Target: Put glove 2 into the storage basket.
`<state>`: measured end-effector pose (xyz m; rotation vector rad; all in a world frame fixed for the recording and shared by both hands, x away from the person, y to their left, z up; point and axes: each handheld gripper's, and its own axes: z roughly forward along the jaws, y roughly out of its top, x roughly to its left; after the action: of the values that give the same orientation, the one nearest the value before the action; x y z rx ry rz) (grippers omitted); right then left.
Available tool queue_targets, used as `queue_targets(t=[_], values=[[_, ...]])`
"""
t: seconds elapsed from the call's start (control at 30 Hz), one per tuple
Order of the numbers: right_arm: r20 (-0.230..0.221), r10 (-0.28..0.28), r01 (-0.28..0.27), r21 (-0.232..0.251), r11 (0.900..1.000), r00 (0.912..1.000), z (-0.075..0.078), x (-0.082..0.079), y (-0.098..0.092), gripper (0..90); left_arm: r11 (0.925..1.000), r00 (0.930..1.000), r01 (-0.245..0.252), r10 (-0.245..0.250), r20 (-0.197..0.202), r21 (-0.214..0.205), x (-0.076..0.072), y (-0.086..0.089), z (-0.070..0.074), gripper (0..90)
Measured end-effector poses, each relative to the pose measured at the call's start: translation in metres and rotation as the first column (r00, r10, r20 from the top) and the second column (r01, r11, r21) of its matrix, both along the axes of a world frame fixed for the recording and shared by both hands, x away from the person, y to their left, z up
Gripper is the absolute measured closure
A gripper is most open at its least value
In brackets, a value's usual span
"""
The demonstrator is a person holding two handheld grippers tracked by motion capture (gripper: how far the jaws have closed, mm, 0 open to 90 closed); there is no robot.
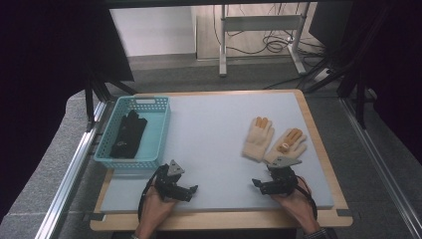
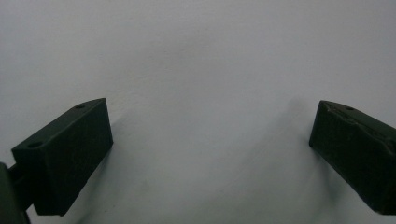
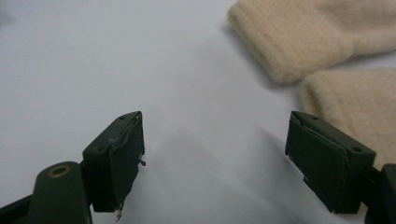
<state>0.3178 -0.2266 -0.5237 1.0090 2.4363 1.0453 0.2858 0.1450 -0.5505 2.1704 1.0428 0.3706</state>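
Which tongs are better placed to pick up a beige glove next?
Right. The right tongs are open beside the beige gloves; the left tongs are open over bare mat, farther away.

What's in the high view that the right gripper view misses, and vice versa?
High view alone: the turquoise plastic basket holding a black glove, the left gripper, and the orange fingertips of the two beige knit gloves. Right gripper view alone: the gloves' ribbed cuffs close up and the wide gap between its open fingers. Both: the right gripper, the gloves, the pale grey mat.
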Motion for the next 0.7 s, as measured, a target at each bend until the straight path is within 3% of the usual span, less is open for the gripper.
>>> queue_targets(t=[0.1,0.2,0.4,0.53,0.7], values=[[0.012,0.005,-0.006,0.014,0.9999,0.9999,0.009,0.003,0.0,19.4,1.0,1.0,0.0,0.0,0.0,0.0,0.0,0.0,0.0,0.0],[0.024,0.009,-0.009,0.0,1.0,0.9997,0.018,0.01,0.001,20.0,1.0,1.0,0.0,0.0,0.0,0.0,0.0,0.0,0.0,0.0],[0.021,-0.018,0.018,-0.011,0.9998,0.9996,0.029,0.033,-0.002,21.6,1.0,1.0,-0.001,0.001,0.0,0.0,0.0,0.0,0.0,0.0],[0.025,-0.04,0.041,-0.009,0.9991,0.9989,0.037,0.058,-0.007,28.5,1.0,1.0,-0.001,0.001,0.0,-0.001,0.0,0.0,0.0,0.0],[0.037,-0.045,0.046,-0.022,0.9987,0.9983,0.042,0.077,-0.006,38.0,1.0,1.0,-0.001,0.001,0.001,0.0,0.0,0.0,0.0,0.0]])
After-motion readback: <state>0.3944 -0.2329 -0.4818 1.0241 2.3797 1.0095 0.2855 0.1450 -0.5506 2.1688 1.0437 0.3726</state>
